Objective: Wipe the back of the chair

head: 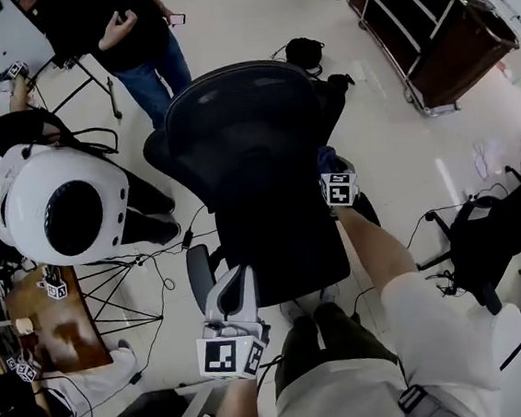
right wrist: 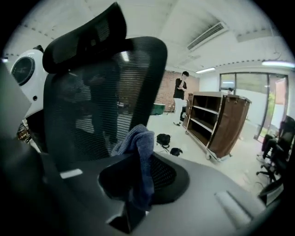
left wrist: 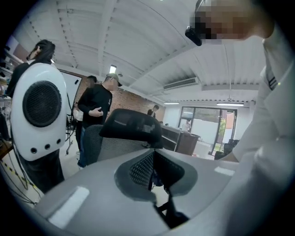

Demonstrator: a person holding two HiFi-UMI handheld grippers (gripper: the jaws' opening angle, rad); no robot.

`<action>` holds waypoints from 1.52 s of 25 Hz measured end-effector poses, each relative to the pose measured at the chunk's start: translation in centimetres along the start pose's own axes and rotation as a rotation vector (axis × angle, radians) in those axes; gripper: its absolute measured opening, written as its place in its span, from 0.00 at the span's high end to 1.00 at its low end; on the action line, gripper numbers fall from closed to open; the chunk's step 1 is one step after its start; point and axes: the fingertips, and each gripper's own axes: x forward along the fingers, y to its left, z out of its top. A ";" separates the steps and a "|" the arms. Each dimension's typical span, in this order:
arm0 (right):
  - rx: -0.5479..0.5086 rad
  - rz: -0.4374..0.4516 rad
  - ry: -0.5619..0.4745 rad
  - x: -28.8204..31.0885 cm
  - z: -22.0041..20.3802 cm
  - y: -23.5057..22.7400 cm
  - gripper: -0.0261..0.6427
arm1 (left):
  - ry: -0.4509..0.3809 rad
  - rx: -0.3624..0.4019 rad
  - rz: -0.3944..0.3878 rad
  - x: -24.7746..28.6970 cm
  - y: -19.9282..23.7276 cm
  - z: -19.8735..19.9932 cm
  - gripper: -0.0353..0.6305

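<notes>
A black mesh office chair (head: 250, 148) stands in front of me, seen from above and behind. In the right gripper view its mesh back (right wrist: 106, 101) and headrest (right wrist: 87, 39) fill the left half. My right gripper (head: 330, 170) is shut on a blue cloth (head: 327, 157) (right wrist: 140, 152) at the right edge of the chair back; I cannot tell whether the cloth touches the mesh. My left gripper (head: 238, 279) is low at the chair's left side, jaws shut with nothing seen between them. The left gripper view shows the headrest (left wrist: 131, 124) from the side.
A white pod-shaped machine (head: 57, 206) stands close on the chair's left. A person in black (head: 130, 27) stands beyond the chair. A brown wheeled cart (head: 436, 27) is at the far right, a black bag (head: 304, 52) on the floor, a second chair's base (head: 481, 235) and cables at right.
</notes>
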 end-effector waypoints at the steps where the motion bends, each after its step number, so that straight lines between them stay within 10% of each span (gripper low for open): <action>1: 0.016 -0.009 -0.005 -0.3 0.0 -2.0 0.89 | 0.011 0.002 -0.021 1.1 -1.5 -0.6 0.85; 5: 0.046 0.031 -0.061 -2.2 1.1 -1.4 0.89 | 0.033 0.003 -0.061 2.2 -3.9 -1.4 0.85; 14: -0.088 0.439 -0.023 -0.6 -4.4 30.5 0.89 | 0.024 0.010 0.130 -2.4 3.3 -2.6 0.85; 19: -0.142 0.497 0.022 2.6 -6.9 39.2 0.89 | 0.066 0.004 0.233 -6.2 6.2 -5.6 0.85; 24: -0.148 0.410 0.013 4.8 -6.7 33.8 0.89 | 0.056 -0.023 0.244 -6.9 7.5 -7.5 0.85; 33: -0.027 0.047 0.101 5.6 -10.0 3.4 0.89 | 0.039 0.018 0.066 0.5 1.6 -6.2 0.85; 38: 0.047 0.053 0.035 4.8 -9.3 2.4 0.89 | 0.099 0.018 -0.004 3.3 -1.2 -9.4 0.85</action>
